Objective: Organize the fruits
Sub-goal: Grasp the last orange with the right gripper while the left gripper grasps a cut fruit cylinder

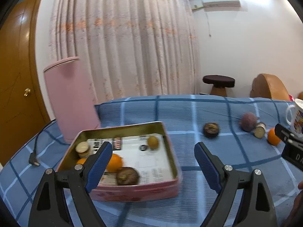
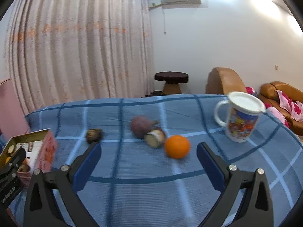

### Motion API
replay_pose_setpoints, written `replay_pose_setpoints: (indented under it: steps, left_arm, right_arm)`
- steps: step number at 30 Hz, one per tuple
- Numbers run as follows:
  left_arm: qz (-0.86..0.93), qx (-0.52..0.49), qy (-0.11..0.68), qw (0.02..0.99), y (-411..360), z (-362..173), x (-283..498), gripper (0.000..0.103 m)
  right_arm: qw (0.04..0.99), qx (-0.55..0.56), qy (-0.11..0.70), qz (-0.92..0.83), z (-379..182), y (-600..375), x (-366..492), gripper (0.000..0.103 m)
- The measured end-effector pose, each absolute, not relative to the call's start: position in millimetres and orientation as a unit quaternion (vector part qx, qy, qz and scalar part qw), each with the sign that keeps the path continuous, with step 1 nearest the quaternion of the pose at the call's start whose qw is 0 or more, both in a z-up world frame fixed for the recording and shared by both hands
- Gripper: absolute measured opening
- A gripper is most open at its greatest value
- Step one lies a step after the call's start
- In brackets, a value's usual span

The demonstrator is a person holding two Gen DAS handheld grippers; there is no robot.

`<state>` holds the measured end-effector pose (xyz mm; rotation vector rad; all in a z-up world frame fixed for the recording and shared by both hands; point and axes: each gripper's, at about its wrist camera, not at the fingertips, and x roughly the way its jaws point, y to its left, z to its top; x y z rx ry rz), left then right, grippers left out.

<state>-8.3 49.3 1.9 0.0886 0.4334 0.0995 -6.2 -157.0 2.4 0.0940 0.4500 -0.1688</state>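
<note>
On the blue checked cloth (image 2: 132,170): we see fruit in two groups.
Tin (image 1: 168,151): open, holding an orange (image 1: 114,162), a brown fruit (image 1: 127,176) and small pieces.
Loose fruit: another orange (image 2: 177,146), a purple fruit (image 2: 141,126), a cut piece (image 2: 155,138), a dark fruit (image 2: 94,135).
Left gripper (image 1: 153,162): we find its jaws wide apart, empty, above the tin.
Right gripper (image 2: 148,162): jaws wide apart, empty, near the loose orange.
Mug (image 2: 240,117): lidded, well right.
</note>
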Motion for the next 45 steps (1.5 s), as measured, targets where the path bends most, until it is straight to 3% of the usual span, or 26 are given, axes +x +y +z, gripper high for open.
replay_pose_setpoints:
  steps: [8, 13, 17, 23, 28, 31, 37, 45]
  left_arm:
    - [0.0, 0.061, 0.234, 0.97, 1, -1, 0, 0.089]
    - [-0.034, 0.064, 0.278, 0.958, -32, -8, 15, 0.089]
    - [-0.045, 0.052, 0.31, 0.948, -46, -14, 27, 0.089]
    - [-0.053, 0.029, 0.344, 0.937, -45, -21, 38, 0.089]
    - [-0.066, 0.003, 0.364, 0.929, -45, -27, 47, 0.089]
    - [-0.077, -0.003, 0.37, 0.926, -52, -28, 54, 0.089]
    - [-0.087, -0.013, 0.359, 0.929, -70, -24, 63, 0.089]
    - [-0.121, -0.035, 0.366, 0.922, -122, -23, 90, 0.088]
  right_arm:
    - [0.957, 0.072, 0.249, -0.13, -3, -216, -5, 0.103]
    - [0.939, 0.106, 0.308, -0.112, -16, -245, 11, 0.103]
    - [0.921, 0.126, 0.362, -0.067, -31, -253, 34, 0.094]
    - [0.918, 0.1, 0.381, -0.033, -36, -247, 62, 0.092]
    - [0.905, 0.08, 0.417, -0.008, -45, -241, 84, 0.071]
    - [0.908, 0.065, 0.415, 0.001, -44, -238, 83, 0.051]
    - [0.911, 0.065, 0.407, -0.024, -41, -253, 68, 0.05]
    - [0.934, 0.092, 0.33, -0.1, -2, -283, 40, 0.05]
